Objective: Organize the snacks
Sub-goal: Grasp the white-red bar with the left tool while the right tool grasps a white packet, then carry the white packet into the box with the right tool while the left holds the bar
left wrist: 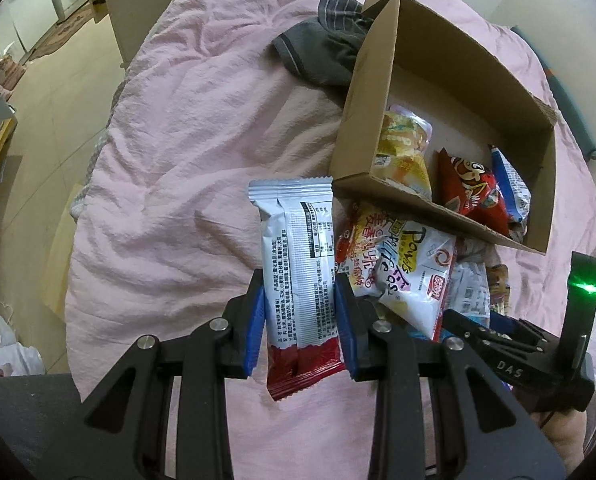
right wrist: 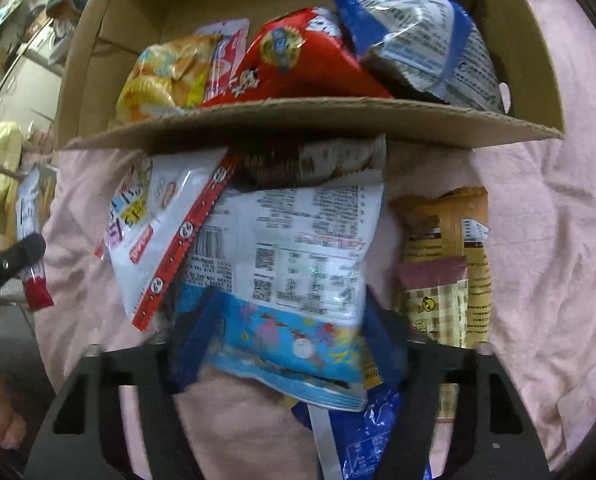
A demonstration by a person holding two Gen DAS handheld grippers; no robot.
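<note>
Our left hand-held gripper [left wrist: 300,320] pinches a white-and-red wrapper [left wrist: 298,264] upright between its blue pads, above the pink bed [left wrist: 170,168], with the box [left wrist: 450,92] ahead and to its right. Our right hand-held gripper [right wrist: 286,344] has its fingers either side of a white-and-blue bag [right wrist: 290,280] in the pile just before the box [right wrist: 298,120]; motion blur hides whether the pads press it. More snacks lie inside the box.

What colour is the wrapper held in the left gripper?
Silver-white with black print and a red end; the wrapper shows best in the left wrist view.
</note>
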